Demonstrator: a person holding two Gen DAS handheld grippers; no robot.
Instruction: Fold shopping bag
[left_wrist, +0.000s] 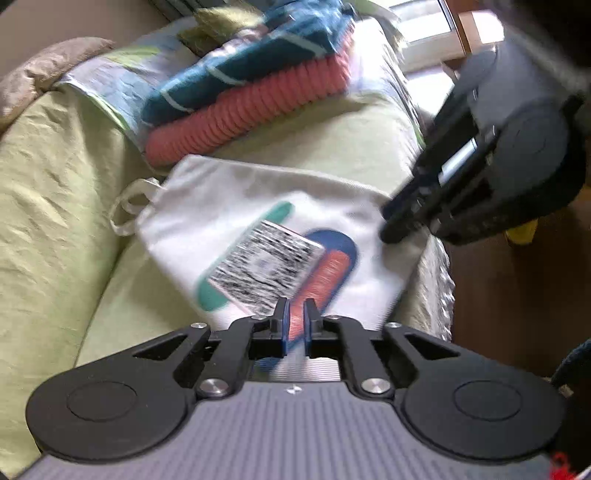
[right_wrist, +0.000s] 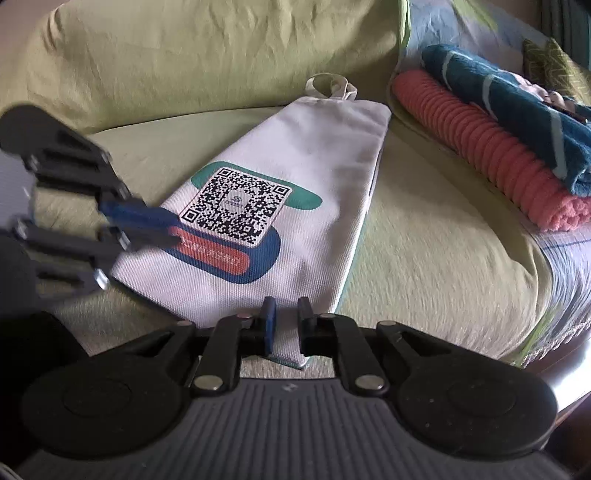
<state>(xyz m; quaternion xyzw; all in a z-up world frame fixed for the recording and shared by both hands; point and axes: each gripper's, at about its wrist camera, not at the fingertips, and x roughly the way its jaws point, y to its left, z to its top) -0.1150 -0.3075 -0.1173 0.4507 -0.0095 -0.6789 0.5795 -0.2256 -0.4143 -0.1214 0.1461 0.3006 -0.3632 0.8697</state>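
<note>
Both grippers sit closest to the lenses, each hanging over the near end of the shopping bag (right_wrist: 295, 206). That bag lies flat on the green sofa seat (right_wrist: 424, 236), its long axis running away from the jaws toward the backrest, with the 2 handles (right_wrist: 330, 85) at the far end and the printed code square (right_wrist: 236, 205) about midway.

In the right wrist view the right gripper (right_wrist: 282, 321) stands over the bag's near right corner, jaws narrowly apart with cloth showing between them; whether they touch it I cannot tell. The left gripper (left_wrist: 295, 321) hovers above the near edge, over the red stripe, jaws also a narrow gap and holding nothing. Each is about equally near its own corner, so lifting the near edge toward the handles looks like the fold. Folded towels (right_wrist: 498, 147) lie beside the bag, apart.
</note>
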